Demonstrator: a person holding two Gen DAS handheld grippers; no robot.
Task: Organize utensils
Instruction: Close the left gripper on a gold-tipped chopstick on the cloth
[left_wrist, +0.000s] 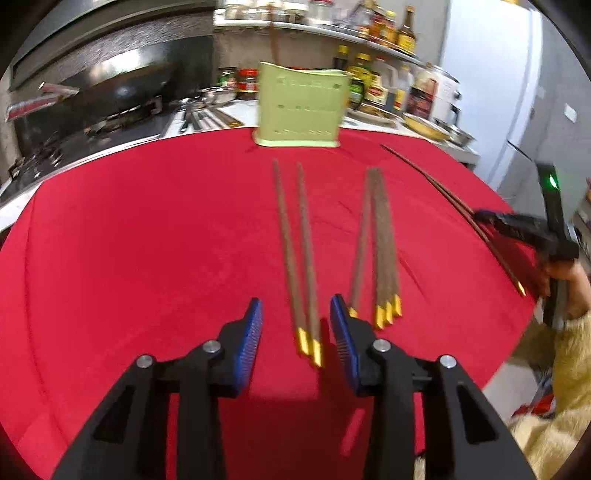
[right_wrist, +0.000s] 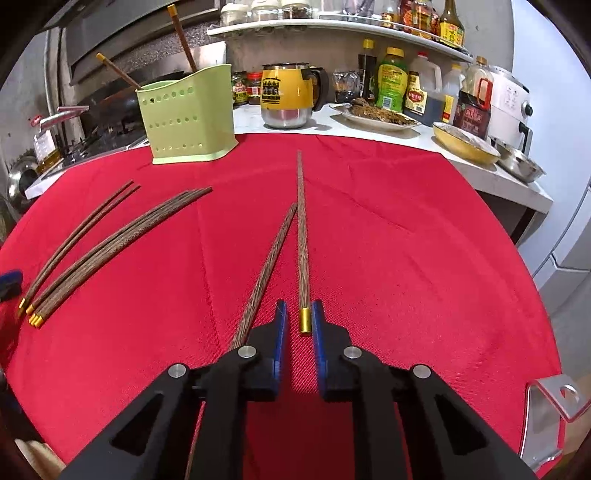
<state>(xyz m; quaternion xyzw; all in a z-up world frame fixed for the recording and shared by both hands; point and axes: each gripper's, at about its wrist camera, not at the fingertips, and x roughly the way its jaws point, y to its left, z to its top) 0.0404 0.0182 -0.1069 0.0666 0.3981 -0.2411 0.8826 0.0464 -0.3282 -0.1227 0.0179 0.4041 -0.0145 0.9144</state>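
Two dark wooden chopsticks with gold caps (left_wrist: 303, 258) are lying on the red-clothed tabletop (left_wrist: 147, 240), pointing toward the pale green perforated plastic utensil holder (left_wrist: 303, 107); the left tool (left_wrist: 295, 325) is straddling them, released. The right tool (right_wrist: 298, 314) is flanking, untouching, another capped chopstick (right_wrist: 301, 240) nearer that holder's right.
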